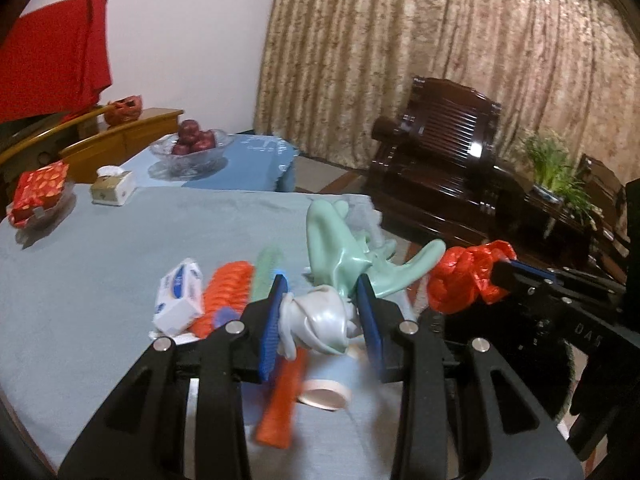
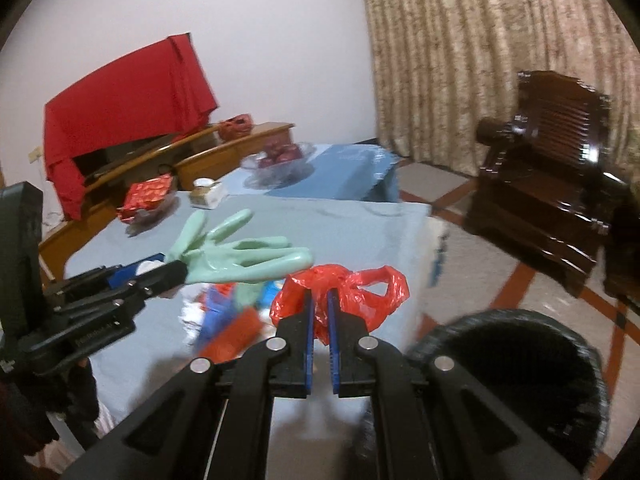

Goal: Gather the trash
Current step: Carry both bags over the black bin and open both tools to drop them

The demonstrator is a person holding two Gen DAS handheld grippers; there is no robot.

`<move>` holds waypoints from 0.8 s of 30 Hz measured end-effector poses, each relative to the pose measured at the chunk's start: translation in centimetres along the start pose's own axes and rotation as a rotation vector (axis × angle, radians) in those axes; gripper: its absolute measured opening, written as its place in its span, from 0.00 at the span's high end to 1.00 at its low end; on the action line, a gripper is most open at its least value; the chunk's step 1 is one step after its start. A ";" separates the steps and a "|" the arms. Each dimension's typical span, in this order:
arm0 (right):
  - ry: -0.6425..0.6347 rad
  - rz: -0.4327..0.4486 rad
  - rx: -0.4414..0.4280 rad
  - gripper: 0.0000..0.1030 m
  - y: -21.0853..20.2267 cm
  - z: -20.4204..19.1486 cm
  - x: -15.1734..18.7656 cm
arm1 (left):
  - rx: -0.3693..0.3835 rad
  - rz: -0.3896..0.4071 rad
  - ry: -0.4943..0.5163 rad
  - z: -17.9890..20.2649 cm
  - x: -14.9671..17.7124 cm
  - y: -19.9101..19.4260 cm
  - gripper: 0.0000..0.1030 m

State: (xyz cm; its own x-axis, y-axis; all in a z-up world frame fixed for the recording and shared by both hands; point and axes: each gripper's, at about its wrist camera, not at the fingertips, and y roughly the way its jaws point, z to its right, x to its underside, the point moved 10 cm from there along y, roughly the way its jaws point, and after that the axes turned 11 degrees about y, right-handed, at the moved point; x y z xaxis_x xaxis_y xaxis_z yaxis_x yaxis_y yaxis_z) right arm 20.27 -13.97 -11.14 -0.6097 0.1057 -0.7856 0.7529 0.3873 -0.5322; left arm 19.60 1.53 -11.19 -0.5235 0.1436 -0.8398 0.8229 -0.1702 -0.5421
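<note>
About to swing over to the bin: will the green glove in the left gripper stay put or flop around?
Probably floppy: the glove droops past the left gripper, fingers splayed. It looks glossy, so maybe slippery, though the bunched cuff sits wedged between the pads. Likely light.

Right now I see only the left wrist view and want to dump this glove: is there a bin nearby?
Observer: Yes. A black bin stands on the floor off the table's near corner, just right of the right gripper.
Operator: Is the right gripper firmly on the red bag?
Observer: Its fingers are shut on the red bag, and a handle loop sticks out free to their right.
Operator: Is the bin covered?
Observer: No lid shows. Its mouth is open, but the inside is too dark to tell what it holds.
</note>
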 end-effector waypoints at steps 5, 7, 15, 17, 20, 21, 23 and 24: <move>0.046 0.014 0.097 0.94 -2.4 4.7 0.7 | 0.070 -0.002 0.037 4.1 -0.1 0.4 0.67; 0.063 0.017 0.130 0.94 -3.2 6.4 1.1 | 0.101 -0.005 0.056 6.0 -0.1 0.8 0.67; 0.145 0.018 0.240 0.94 -5.8 12.7 3.2 | 0.217 -0.052 0.130 13.3 1.2 3.6 0.67; 0.170 0.010 0.270 0.94 -6.1 14.3 4.0 | 0.239 -0.066 0.144 14.9 1.7 4.5 0.67; 0.205 -0.004 0.299 0.94 -6.3 16.2 5.2 | 0.279 -0.089 0.154 17.2 2.4 5.6 0.66; 0.213 -0.007 0.306 0.94 -6.3 16.5 5.5 | 0.286 -0.094 0.157 17.6 2.5 5.9 0.66; 0.234 -0.018 0.323 0.94 -6.3 17.6 6.1 | 0.309 -0.110 0.162 18.7 3.0 6.6 0.65; 0.239 -0.023 0.328 0.93 -6.4 17.8 6.3 | 0.326 -0.121 0.162 19.3 3.2 7.0 0.64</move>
State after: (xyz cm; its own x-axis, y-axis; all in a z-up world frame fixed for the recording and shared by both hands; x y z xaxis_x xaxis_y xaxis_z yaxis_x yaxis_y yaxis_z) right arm 16.02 -32.09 -18.36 -0.6386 0.3255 -0.6973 0.7540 0.0836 -0.6515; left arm 19.41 -18.01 -18.26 -0.5497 0.3298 -0.7675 0.6301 -0.4396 -0.6401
